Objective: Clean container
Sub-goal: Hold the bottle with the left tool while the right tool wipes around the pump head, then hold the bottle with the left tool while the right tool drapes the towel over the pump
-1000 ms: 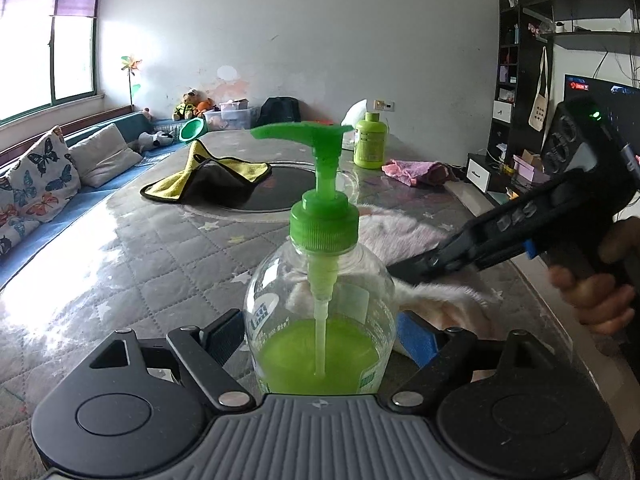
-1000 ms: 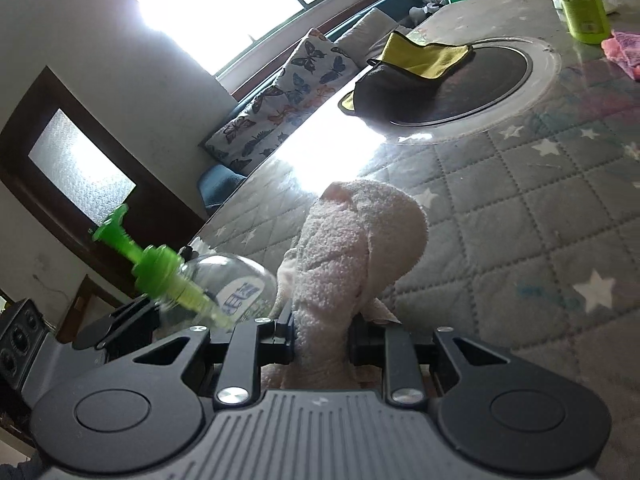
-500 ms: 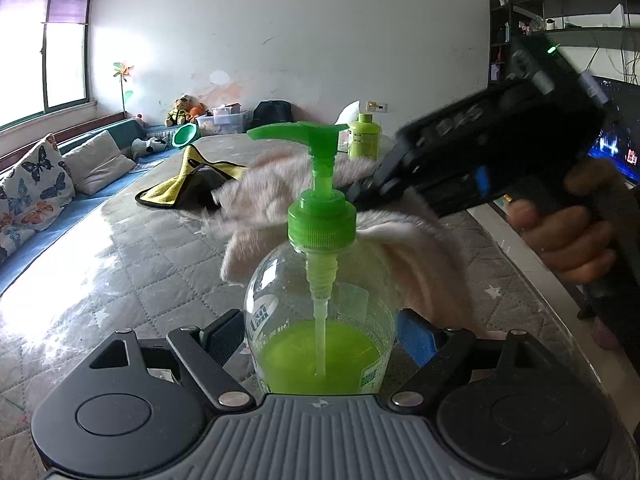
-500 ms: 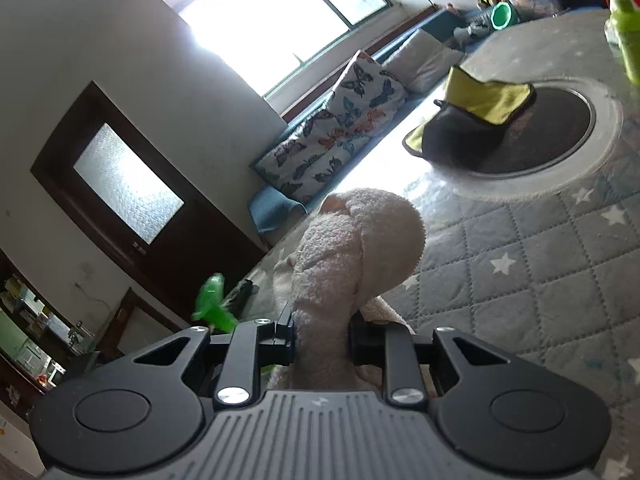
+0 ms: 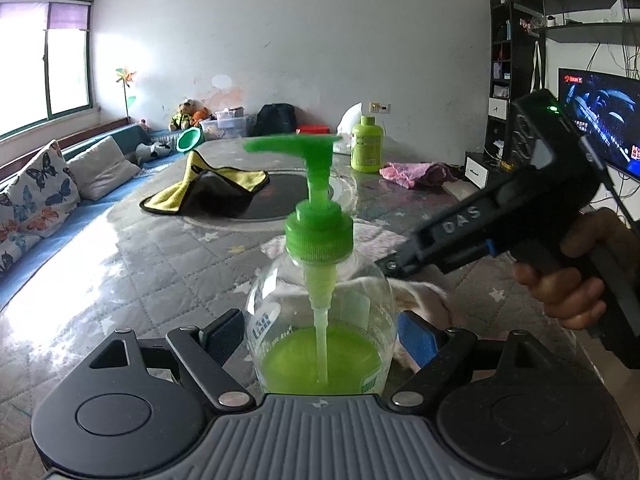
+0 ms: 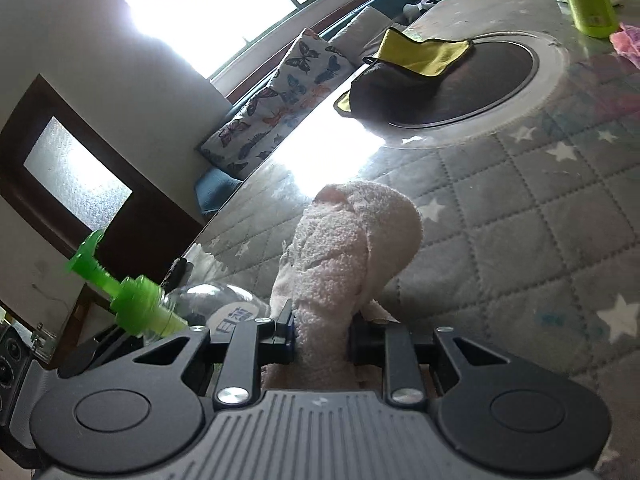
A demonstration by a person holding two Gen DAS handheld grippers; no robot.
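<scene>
Left gripper (image 5: 322,332) has its jaws either side of the pump bottle (image 5: 320,320), a clear round container with green liquid in the lower part and a green pump head on top. The jaws are opening a little, with the bottle still between them and the blue pads at or very near the glass; whether the hold is firm cannot be told. The bottle sits at 6 o'clock in the left wrist view, over the near part of the quilted table (image 5: 120,264).

Right gripper (image 6: 322,340) is pinched tight on a pale pink towel (image 6: 352,248), bunched and sticking out past the fingertips. In the left wrist view it comes in from 3 o'clock, with the towel against the bottle's far right side.

Risks, judged:
- A loosening left hold plus a sideways wipe push could slip or twist the bottle out, likely tipping it.
- Smooth round glass gives the pads little bite.
- The towel could snag the pump neck and press the head, squirting soap.
- Only one side is reached; the rest stays unwiped unless the bottle is turned.

The yellow cloth (image 5: 208,188) and green bottle (image 5: 366,146), at about 12 o'clock, are well apart.
</scene>
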